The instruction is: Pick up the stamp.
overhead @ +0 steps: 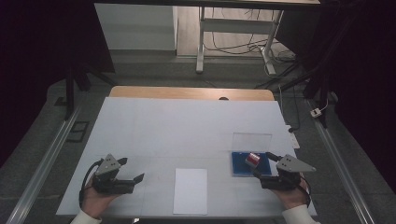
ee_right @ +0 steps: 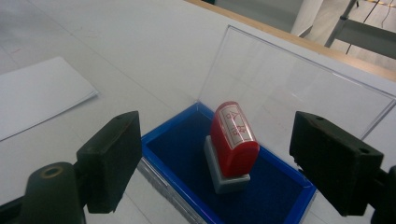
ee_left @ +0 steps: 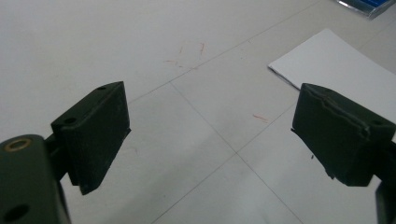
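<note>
Clearly my right gripper (ee_right: 212, 163) is spread around the red stamp (ee_right: 232, 140) standing on its blue ink pad (ee_right: 275, 196). If I close off-centre, I could tip it. My left gripper (ee_left: 210, 135) hovers spread above the surface (ee_left: 140, 46).

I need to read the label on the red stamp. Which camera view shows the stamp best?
The right gripper view: the red stamp stands close up on the blue ink pad, its label facing the camera between the open tongs. The high view shows the stamp small, without detail. The left gripper view catches just a corner of the pad.
</note>
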`<state>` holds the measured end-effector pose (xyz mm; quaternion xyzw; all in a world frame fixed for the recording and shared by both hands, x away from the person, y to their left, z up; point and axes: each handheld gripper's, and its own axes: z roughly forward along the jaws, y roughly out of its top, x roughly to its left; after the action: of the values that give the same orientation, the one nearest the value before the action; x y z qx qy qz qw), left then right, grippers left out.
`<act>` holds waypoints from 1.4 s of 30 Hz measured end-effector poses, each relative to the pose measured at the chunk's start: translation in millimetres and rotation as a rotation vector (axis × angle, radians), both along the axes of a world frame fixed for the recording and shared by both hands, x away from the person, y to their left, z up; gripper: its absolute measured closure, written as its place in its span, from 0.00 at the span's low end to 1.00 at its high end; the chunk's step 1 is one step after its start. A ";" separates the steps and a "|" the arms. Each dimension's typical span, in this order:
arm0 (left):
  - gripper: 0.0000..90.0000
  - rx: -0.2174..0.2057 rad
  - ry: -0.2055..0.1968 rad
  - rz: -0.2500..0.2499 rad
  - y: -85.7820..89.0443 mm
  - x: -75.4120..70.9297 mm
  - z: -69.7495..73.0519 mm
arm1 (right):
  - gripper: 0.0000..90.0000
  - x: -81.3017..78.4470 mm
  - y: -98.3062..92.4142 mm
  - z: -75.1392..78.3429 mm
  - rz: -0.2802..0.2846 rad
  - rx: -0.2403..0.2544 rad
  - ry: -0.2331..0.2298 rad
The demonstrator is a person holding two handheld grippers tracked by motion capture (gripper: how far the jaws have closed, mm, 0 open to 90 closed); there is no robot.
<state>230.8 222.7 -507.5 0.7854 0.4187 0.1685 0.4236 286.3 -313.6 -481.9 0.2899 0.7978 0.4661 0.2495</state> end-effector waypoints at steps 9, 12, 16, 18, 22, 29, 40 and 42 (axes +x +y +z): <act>0.12 0.006 0.001 -0.008 -3.5 1.3 -0.2 | 0.21 -2.8 4.5 -0.8 0.015 -0.017 -0.002; 0.12 0.003 0.000 -0.009 -3.1 0.9 0.5 | 0.21 -2.8 4.2 -1.0 0.019 -0.008 0.001; 0.12 0.003 0.001 -0.010 -3.1 0.5 0.9 | 0.22 -3.2 3.6 -0.5 0.018 -0.008 0.006; 0.12 0.004 0.003 -0.010 -3.7 0.7 0.8 | 0.22 -3.1 4.1 0.1 0.019 -0.005 0.003; 0.12 0.011 0.010 -0.015 -4.6 1.9 0.3 | 0.25 -1.6 4.4 8.4 0.013 -0.024 0.016; 0.12 0.017 0.018 -0.019 -5.4 3.2 -1.1 | 0.28 5.1 11.3 36.1 0.037 -0.089 0.088; 0.12 0.018 0.027 -0.015 -6.2 3.5 -3.7 | 0.29 25.2 25.3 56.1 0.074 -0.228 0.222; 0.12 0.021 0.029 -0.016 -6.0 3.6 -3.9 | 0.30 30.1 29.3 62.1 0.086 -0.252 0.243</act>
<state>234.5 216.8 -511.4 0.7957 0.4164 0.1582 0.4105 316.5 -284.3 -419.7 0.2763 0.8857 0.3343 0.1656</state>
